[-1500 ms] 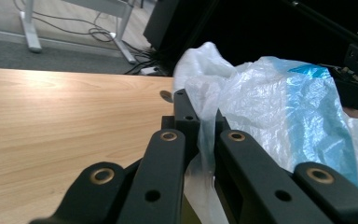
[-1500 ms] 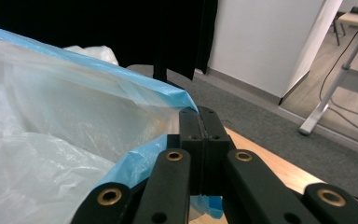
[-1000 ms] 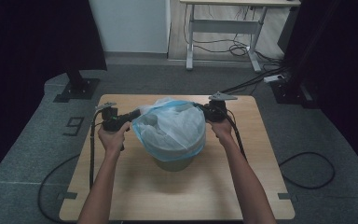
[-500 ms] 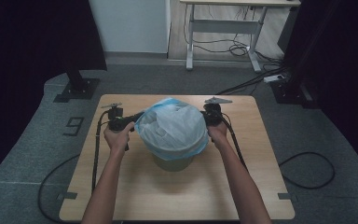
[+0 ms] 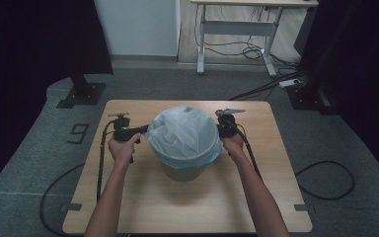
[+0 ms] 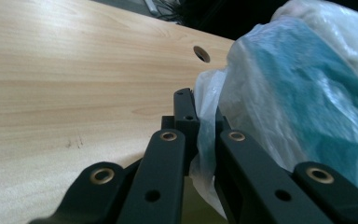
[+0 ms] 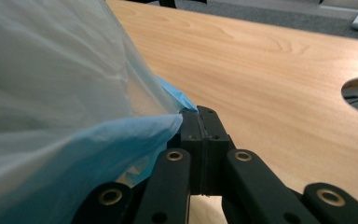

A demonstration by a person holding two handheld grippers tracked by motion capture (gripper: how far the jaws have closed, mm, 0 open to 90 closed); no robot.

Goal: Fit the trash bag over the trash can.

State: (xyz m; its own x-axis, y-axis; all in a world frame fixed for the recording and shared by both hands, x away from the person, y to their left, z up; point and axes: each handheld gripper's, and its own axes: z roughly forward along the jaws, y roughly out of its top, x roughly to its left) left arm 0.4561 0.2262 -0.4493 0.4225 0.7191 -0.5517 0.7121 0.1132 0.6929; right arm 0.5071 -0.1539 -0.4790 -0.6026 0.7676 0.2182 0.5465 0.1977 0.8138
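— Both grippers have sunk since a second ago, drawing the blue bag (image 5: 185,133) lower over the bin (image 5: 182,170).

— Grip?

— Left gripper (image 6: 200,119) and right gripper (image 7: 199,122) each clamp a fold of the bag's edge.

— Where's the bin?

— Mid-table (image 5: 143,207), upright: at three o'clock from the left gripper, nine from the right, equally near. I'd judge the hem must go straight down.

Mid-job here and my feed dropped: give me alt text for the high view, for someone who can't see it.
A person's two grippers, left gripper and right gripper, pinch opposite edges of a thin pale blue plastic bag stretched over a round olive-green bin. The bin stands mid-way on a light wooden table, forearms entering from below. Behind it lie grey carpet and a white desk frame.
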